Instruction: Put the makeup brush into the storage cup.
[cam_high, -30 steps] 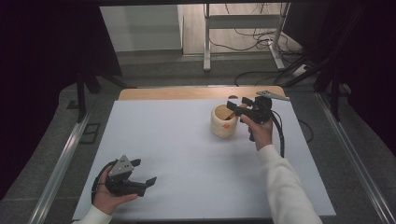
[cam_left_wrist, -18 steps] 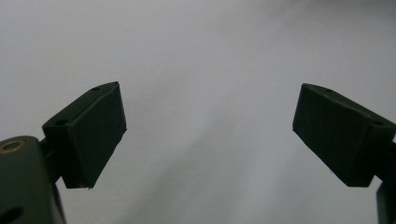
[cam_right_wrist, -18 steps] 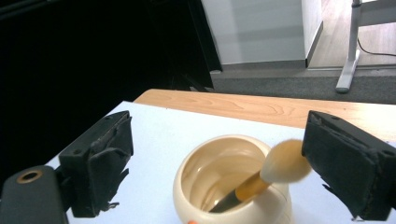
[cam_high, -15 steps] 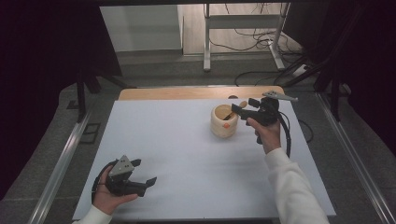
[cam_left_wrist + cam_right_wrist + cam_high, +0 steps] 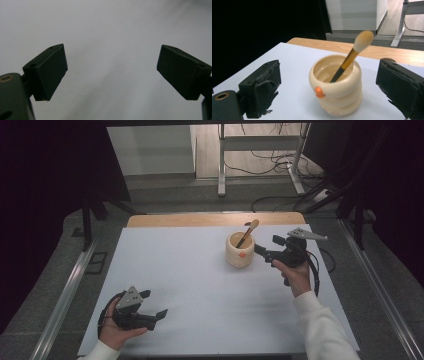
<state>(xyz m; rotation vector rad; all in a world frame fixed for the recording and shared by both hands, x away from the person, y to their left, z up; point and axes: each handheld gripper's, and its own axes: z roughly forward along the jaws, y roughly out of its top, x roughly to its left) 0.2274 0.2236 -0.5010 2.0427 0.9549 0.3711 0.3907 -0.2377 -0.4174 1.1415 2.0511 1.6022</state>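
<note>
Both tongs stand wide open with nothing between their pads. Compared with a second ago, the right tongs (image 5: 264,251) have drawn back from the cream ribbed pot (image 5: 240,251), their jaws having just been opening; they now hover just beside it, apart from it. The brush (image 5: 349,60) leans inside the pot, bristles up, so by my reading it has been dropped in and released. The left tongs (image 5: 154,306) rest idle near the front left of the white surface (image 5: 190,285), well apart.
</note>
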